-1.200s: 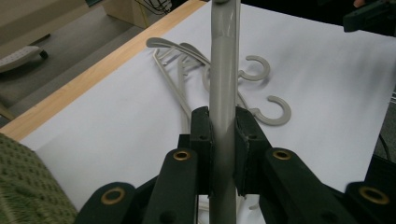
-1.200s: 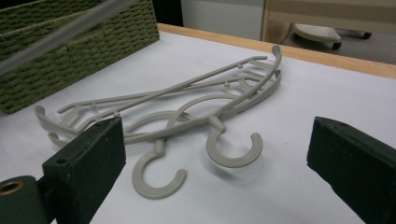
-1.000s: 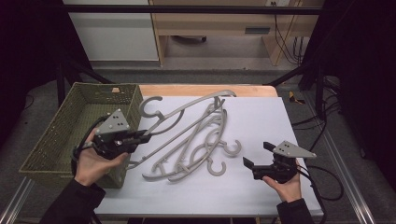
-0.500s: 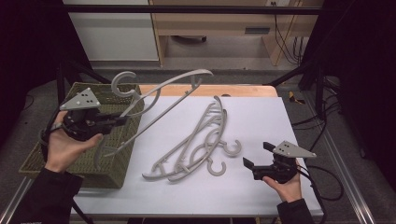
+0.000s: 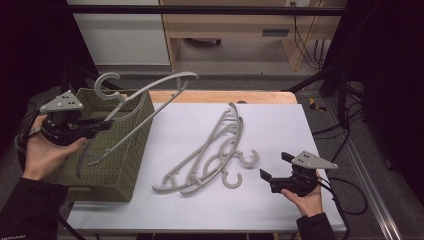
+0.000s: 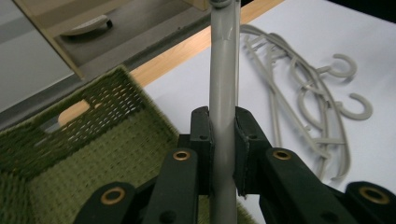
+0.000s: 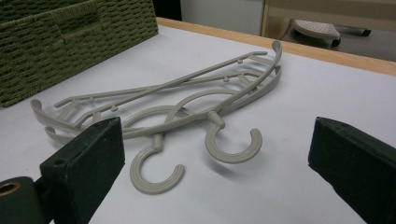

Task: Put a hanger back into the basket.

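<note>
The left gripper (image 5: 97, 127) is clamped tight on the bar of a grey plastic clothes hanger (image 5: 142, 97), its black jaws pinching the grey rod from both sides in the left gripper view (image 6: 223, 154). That hanger hangs in the air over the olive-green woven basket (image 5: 120, 170) at the left end of the table, tilted, with its hook (image 5: 106, 84) up past the basket's far rim and one arm reaching out over the white tabletop (image 5: 280, 200). From where I stand, the step in hand looks like dropping this hanger into the basket. To do it well, I would bring the whole length over the basket's opening first, turn it to lie along the basket's longer side, lower it until the low end rests on the weave, and only then let go; released from this height and angle, the long arm may catch the rim and tip back out. The right gripper (image 5: 274, 166) rests low at the table's near right corner, jaws spread wide and empty, facing two more grey hangers (image 5: 210, 155) lying overlapped on the white surface, well apart from the basket
</note>
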`<state>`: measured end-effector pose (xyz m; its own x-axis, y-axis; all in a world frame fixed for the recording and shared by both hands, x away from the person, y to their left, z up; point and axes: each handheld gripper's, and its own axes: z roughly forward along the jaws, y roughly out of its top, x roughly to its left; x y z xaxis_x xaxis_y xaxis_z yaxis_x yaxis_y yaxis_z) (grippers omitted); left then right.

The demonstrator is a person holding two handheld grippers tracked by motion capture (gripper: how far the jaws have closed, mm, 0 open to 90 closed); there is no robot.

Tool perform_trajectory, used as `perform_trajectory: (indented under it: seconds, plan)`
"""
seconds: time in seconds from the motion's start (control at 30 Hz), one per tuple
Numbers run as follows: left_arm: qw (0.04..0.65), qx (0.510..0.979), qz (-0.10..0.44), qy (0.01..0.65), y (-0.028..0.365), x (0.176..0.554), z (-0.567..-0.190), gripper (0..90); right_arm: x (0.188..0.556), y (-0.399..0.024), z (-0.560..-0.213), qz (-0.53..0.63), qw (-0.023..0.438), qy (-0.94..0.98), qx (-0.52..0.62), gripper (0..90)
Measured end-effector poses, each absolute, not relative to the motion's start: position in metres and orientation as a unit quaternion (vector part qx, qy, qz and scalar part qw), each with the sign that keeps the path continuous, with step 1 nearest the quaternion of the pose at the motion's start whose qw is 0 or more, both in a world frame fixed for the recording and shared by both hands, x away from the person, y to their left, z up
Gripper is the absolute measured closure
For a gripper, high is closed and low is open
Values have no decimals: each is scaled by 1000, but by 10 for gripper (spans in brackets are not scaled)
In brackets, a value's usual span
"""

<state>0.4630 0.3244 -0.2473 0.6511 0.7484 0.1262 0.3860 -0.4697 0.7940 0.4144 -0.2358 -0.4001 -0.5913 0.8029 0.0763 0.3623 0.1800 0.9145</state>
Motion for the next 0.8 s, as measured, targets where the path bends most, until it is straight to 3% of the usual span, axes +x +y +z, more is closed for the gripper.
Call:
perform_trajectory:
  seconds: [0.37,0.8]
  plan:
    - [350,814,252,390,373,474,-265,800,416,-234,-402,500,217,740,395,40]
    - [331,804,261,419,404,483,-284,800,416,-233,-402,499,216,742,394,40]
